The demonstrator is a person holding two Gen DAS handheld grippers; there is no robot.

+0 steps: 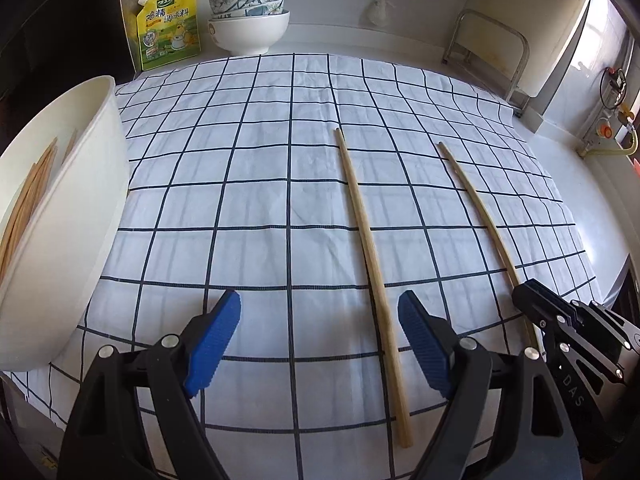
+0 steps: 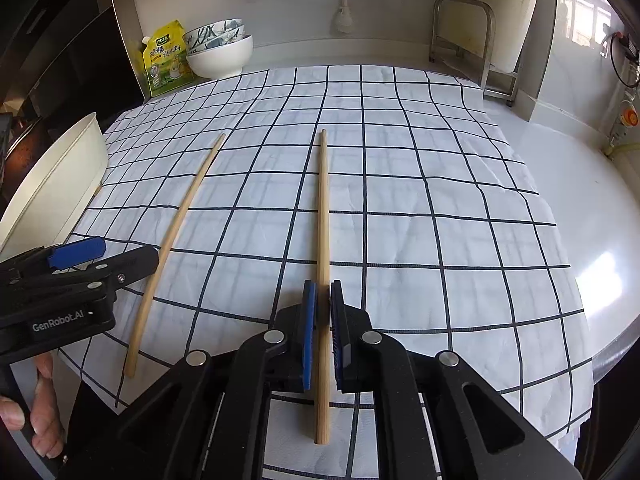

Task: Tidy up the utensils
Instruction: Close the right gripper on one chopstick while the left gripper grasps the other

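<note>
Two wooden chopsticks lie on the checked cloth [image 1: 256, 200]. In the left wrist view, one chopstick [image 1: 370, 260] lies just inside my open left gripper's [image 1: 320, 344] right finger. The other chopstick [image 1: 480, 216] runs to the right gripper [image 1: 532, 308]. In the right wrist view my right gripper [image 2: 323, 320] is shut on that chopstick [image 2: 323, 220], near its near end. The first chopstick [image 2: 176, 232] lies to its left, by the left gripper [image 2: 100, 256]. A white tub [image 1: 68, 216] at the left holds several chopsticks [image 1: 28, 200].
Stacked bowls [image 1: 249, 16] and a yellow seasoning pouch [image 1: 168, 24] stand at the back left. A metal rack [image 1: 488, 52] stands at the back right. The white counter [image 2: 580, 200] curves away to the right of the cloth. The tub also shows at the left in the right wrist view [image 2: 56, 184].
</note>
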